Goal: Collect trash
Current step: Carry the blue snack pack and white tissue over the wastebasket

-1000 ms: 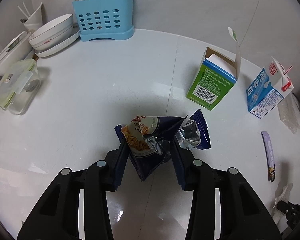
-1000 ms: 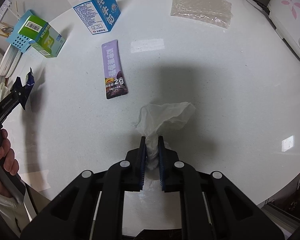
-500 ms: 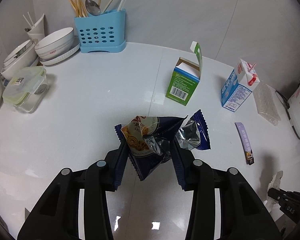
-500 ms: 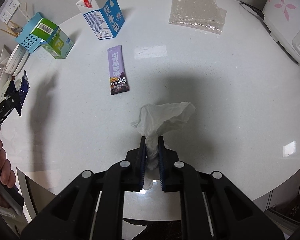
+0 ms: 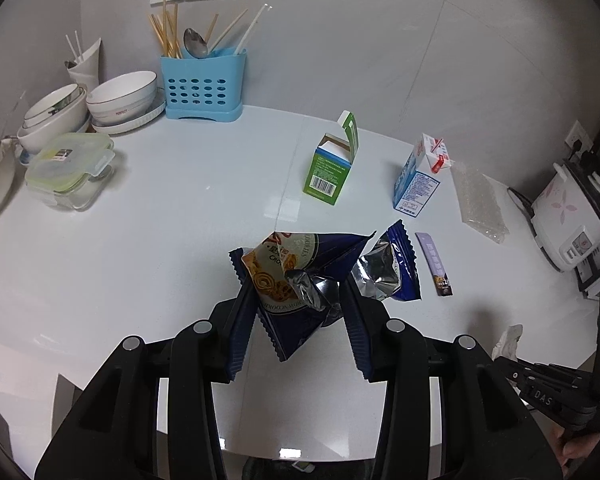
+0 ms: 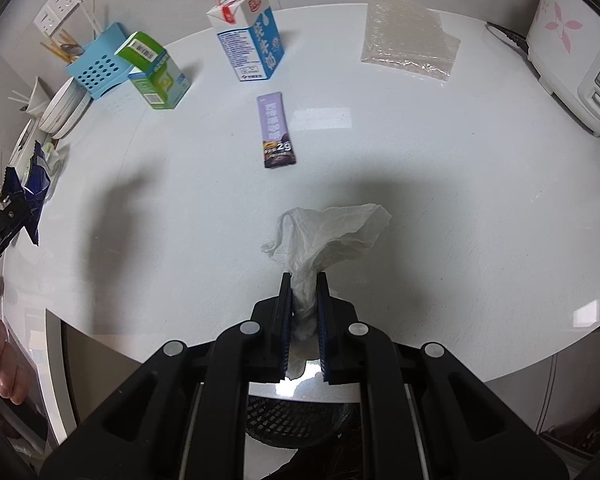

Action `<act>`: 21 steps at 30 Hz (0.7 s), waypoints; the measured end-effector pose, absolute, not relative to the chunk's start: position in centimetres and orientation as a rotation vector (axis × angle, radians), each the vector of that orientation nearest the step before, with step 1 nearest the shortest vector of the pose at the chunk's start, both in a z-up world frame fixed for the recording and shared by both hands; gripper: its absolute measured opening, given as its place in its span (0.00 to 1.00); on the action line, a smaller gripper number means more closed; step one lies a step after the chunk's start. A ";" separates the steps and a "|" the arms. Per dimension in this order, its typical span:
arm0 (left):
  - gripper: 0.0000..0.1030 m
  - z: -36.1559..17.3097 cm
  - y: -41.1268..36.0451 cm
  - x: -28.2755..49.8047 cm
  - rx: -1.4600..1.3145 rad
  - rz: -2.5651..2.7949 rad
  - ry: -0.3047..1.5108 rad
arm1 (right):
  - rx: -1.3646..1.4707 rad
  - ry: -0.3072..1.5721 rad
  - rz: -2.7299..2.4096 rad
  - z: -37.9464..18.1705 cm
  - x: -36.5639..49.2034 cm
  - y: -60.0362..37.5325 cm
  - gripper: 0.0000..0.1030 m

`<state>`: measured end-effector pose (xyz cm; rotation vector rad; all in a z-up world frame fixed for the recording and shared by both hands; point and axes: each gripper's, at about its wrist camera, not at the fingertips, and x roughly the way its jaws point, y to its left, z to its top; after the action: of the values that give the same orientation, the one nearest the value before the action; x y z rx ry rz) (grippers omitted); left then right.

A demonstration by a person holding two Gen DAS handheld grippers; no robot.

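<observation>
Left wrist: your left gripper [image 5: 300, 300] is clamped on the dark-blue cookie wrapper [image 5: 300, 276], held above the white tabletop [image 5: 160, 220]. Green carton [image 5: 330, 168] and milk carton [image 5: 418, 178] stand beyond.

Right wrist: your right gripper [image 6: 304, 304] pinches the crumpled tissue [image 6: 332, 232] above the tabletop edge; purple sachet [image 6: 275, 130] lies flat ahead.

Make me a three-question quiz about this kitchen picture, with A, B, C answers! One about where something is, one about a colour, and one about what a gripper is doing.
1. Where does the purple sachet lie?
A. flat on the table
B. inside the blue holder
C. atop the rice cooker

2. What colour is the utensil holder?
A. red
B. light blue
C. yellow

3. What is the right gripper doing?
A. hanging open
B. pinching a white tissue
C. gripping the milk carton

Answers: 1 A, it lies flat on the white table. 2 B, its holed wall is light blue. 3 B, tissue sits squeezed between the fingers.
</observation>
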<state>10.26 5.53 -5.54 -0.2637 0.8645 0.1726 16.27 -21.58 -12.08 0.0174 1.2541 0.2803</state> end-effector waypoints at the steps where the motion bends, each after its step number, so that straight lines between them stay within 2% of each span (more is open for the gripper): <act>1: 0.40 -5.3 5.5 9.8 -0.261 0.171 0.862 | 0.014 1.251 0.283 -12.1 16.0 -21.5 0.10; 21: 0.40 -6.6 2.7 -0.4 -0.237 0.094 0.889 | -0.041 1.153 0.371 -10.4 8.7 -21.2 0.10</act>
<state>-0.39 2.72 -6.56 -0.2369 0.8890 0.0944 8.67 -21.18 -10.43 -0.0406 1.1530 0.3712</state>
